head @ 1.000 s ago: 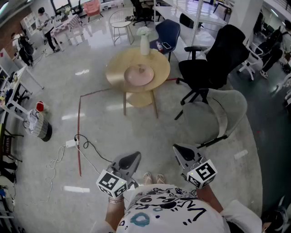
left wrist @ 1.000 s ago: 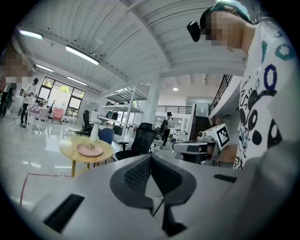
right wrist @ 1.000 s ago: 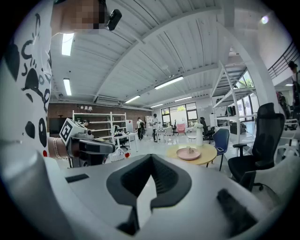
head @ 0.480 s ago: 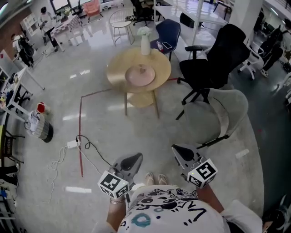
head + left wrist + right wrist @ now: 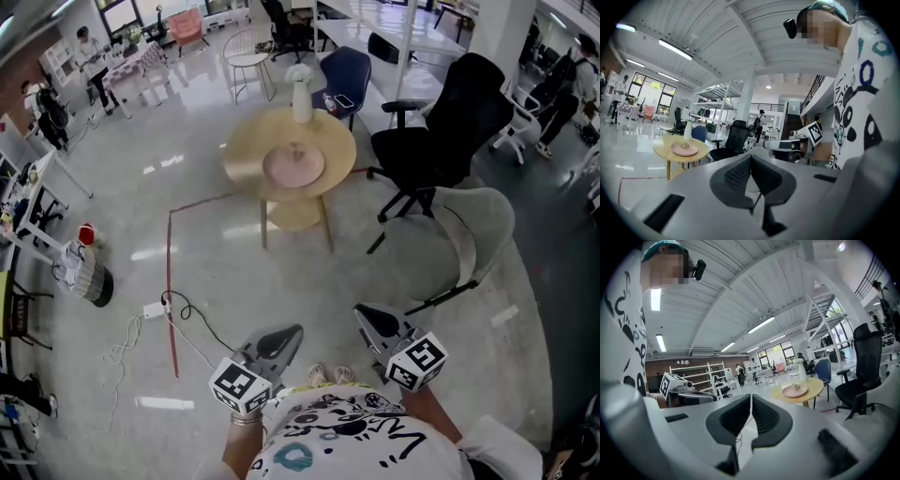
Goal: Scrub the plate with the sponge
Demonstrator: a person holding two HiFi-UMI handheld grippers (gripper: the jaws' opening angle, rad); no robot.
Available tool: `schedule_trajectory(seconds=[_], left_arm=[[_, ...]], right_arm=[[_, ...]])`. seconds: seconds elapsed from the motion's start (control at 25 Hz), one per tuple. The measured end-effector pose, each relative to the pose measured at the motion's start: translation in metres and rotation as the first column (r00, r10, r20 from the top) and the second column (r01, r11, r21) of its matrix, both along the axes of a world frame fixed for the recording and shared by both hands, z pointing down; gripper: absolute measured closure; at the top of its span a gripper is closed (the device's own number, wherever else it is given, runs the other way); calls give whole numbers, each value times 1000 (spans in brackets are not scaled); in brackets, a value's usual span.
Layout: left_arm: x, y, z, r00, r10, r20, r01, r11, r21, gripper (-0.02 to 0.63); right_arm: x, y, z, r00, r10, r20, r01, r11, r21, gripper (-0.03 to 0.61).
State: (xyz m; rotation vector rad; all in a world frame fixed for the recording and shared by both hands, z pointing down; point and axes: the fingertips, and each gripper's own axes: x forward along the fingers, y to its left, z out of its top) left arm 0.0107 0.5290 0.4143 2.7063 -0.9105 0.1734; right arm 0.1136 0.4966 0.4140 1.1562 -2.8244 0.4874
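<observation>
Left claw: the grey left gripper with its marker cube sits at 7 o'clock in the head view, pads clenched together on nothing.
Right claw: the grey right gripper at 5 o'clock is likewise clenched and empty.
Floor: a red tape line runs at 10 o'clock from the left gripper.
Table: the round light-wood table stands well ahead at 12 o'clock.
Task's thing: the round pink plate lies mid-table, well apart from both grippers; a small tan lump rests on it, too small to identify.
Vase: the white vase stands at the plate's 12 o'clock.
Chair: the black office chair stands at the table's 3 o'clock.
</observation>
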Motion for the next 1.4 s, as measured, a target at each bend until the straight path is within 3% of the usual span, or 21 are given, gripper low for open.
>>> schedule_trajectory(seconds=[0.36,0.68,1.4], left_arm=[[-22,-9,6,999,-36,-7,36,999,-4,598],[-26,-43,13,997,-75,-15,75,997,-23,598],[-9,-200,-4,987,-162,-11,162,986,29,598]], right_arm=[[-11,-4,-2,1000,16,-12,-16,1000,14,549],[-3,-43,3,1000,13,-5,-13,1000,6,549],[11,-200,-8,998,-58,-9,59,997,52,549]])
